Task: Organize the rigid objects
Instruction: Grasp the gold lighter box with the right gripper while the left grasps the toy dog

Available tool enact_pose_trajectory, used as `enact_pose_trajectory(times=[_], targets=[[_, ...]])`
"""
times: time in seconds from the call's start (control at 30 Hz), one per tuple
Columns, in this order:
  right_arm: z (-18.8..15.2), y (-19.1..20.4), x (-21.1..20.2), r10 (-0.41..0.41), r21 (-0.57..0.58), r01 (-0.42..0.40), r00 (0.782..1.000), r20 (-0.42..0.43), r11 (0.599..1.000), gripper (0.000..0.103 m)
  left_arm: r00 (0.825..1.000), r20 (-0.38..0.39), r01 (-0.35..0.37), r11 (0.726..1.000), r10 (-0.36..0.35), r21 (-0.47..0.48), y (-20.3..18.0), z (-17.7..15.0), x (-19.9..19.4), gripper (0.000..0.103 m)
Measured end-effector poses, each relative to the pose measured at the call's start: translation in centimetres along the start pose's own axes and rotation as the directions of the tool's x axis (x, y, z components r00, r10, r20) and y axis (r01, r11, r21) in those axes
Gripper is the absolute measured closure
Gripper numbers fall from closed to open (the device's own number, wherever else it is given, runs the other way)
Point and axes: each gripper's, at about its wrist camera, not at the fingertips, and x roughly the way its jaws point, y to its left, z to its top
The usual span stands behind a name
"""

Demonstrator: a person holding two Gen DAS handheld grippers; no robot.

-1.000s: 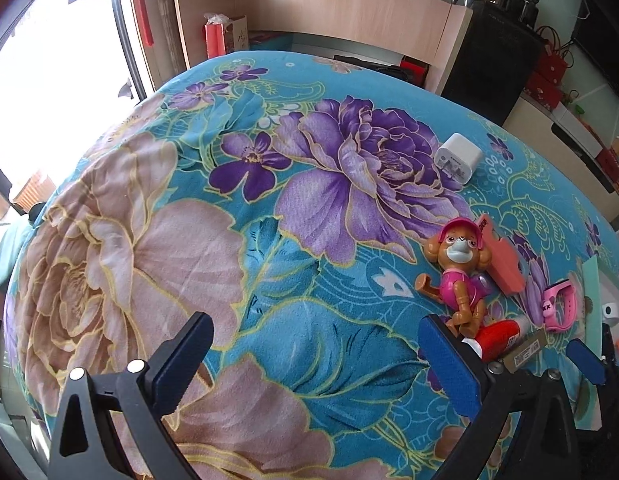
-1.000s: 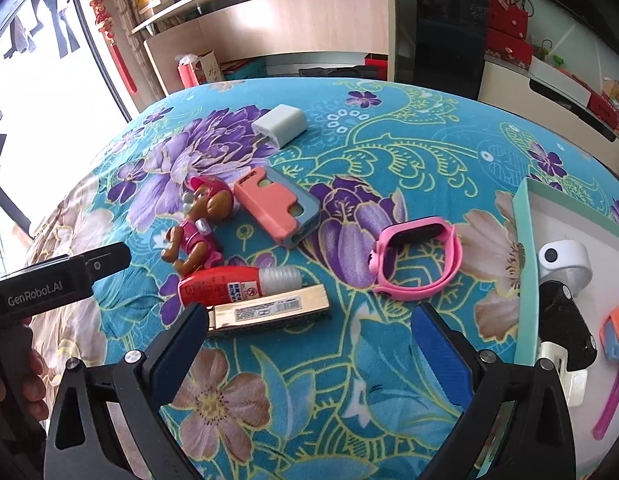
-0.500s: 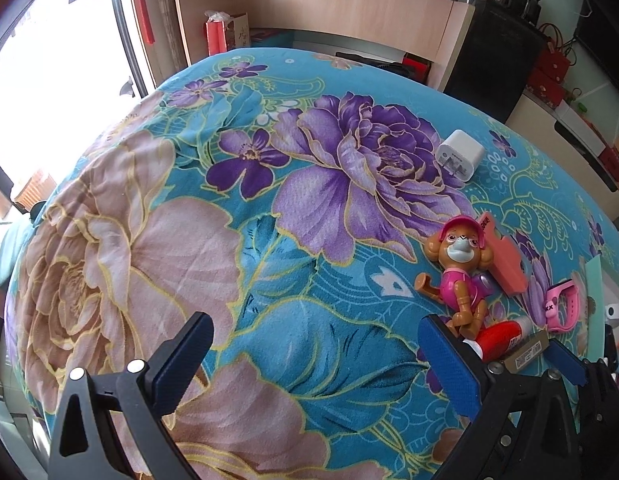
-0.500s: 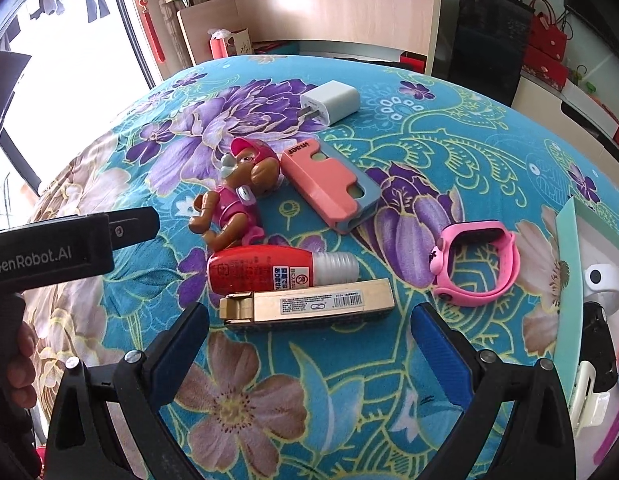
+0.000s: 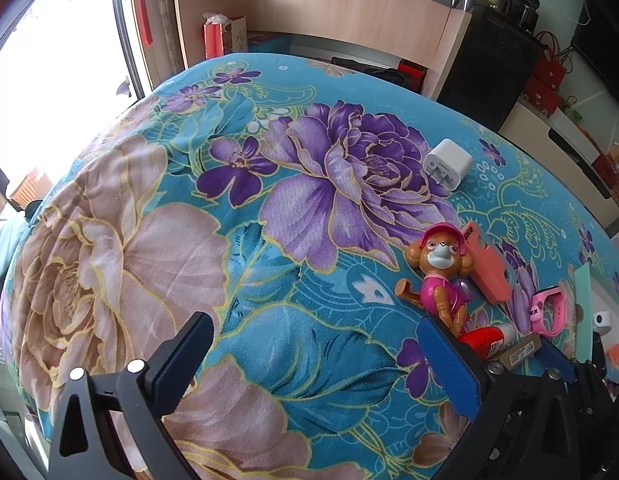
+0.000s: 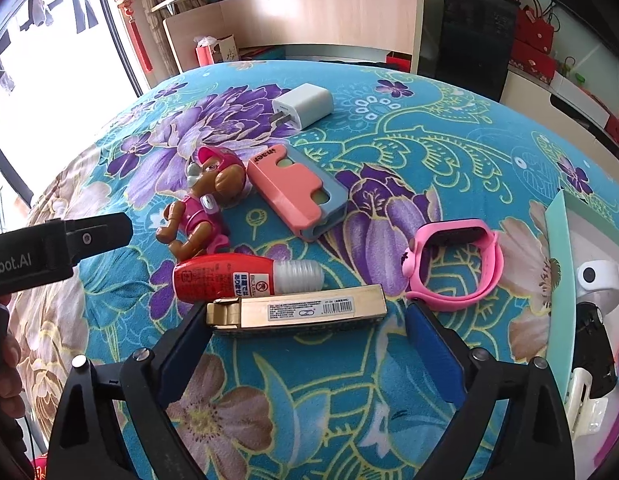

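Our right hand-held gripper [image 6: 307, 344] points down at the flowered blanket [image 6: 389, 128], its jaws wide apart and just now narrowing a little; the gold box [image 6: 297, 312] lies crosswise between the two blue pads, its left end at the left pad [image 6: 185, 344] and its right end short of the right pad [image 6: 433, 352], so nothing is gripped. Touching the box's far side, at 12 o'clock from it, lies the red bottle [image 6: 229, 280] with its clear cap toward 3 o'clock. The toy dog [image 6: 207, 200] lies on its side at 11 o'clock from the bottle, and the pink case [image 6: 297, 196] is just beside the dog's head at 3 o'clock. The white charger [image 6: 303, 106] sits well apart at 12 o'clock from the case. The pink watch [image 6: 455, 264] rests at 2 o'clock from the box's right end, near the green rim of the tray [image 6: 557, 272] at the right edge of the view; the tray holds a white round device [image 6: 597, 276] and some dark and white pieces we cannot make out. Our left hand-held gripper [image 5: 315, 360] is also spread wide and empty over bare blanket, with the dog and bottle just past its right pad [image 5: 449, 368] at 2 o'clock. In the right wrist view, that gripper's black body reaches in from 9 o'clock with fingers of the hand [image 6: 7, 364] behind it.
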Motion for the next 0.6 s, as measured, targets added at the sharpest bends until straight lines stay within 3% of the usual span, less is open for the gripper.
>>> enact_pose_trajectory(times=[0.13,0.23,0.6], targets=[[0.1,-0.8,0.0,0.004,0.021,-0.005,1.000,0.010,1.000,0.009,1.000,0.001,0.005,1.000,-0.005,0.000,-0.2,0.0,-0.1,0.000],[0.2,-1.4,-0.3,-0.006,0.042,0.005,1.000,0.021,0.999,0.020,1.000,0.003,0.007,1.000,-0.007,0.008,-0.5,0.0,-0.1,0.000],[0.1,-3.3,-0.6,-0.029,0.104,0.026,0.999,0.022,0.994,0.020,0.999,0.016,0.048,0.998,-0.049,0.046,-2.8,0.8,0.2,0.000]])
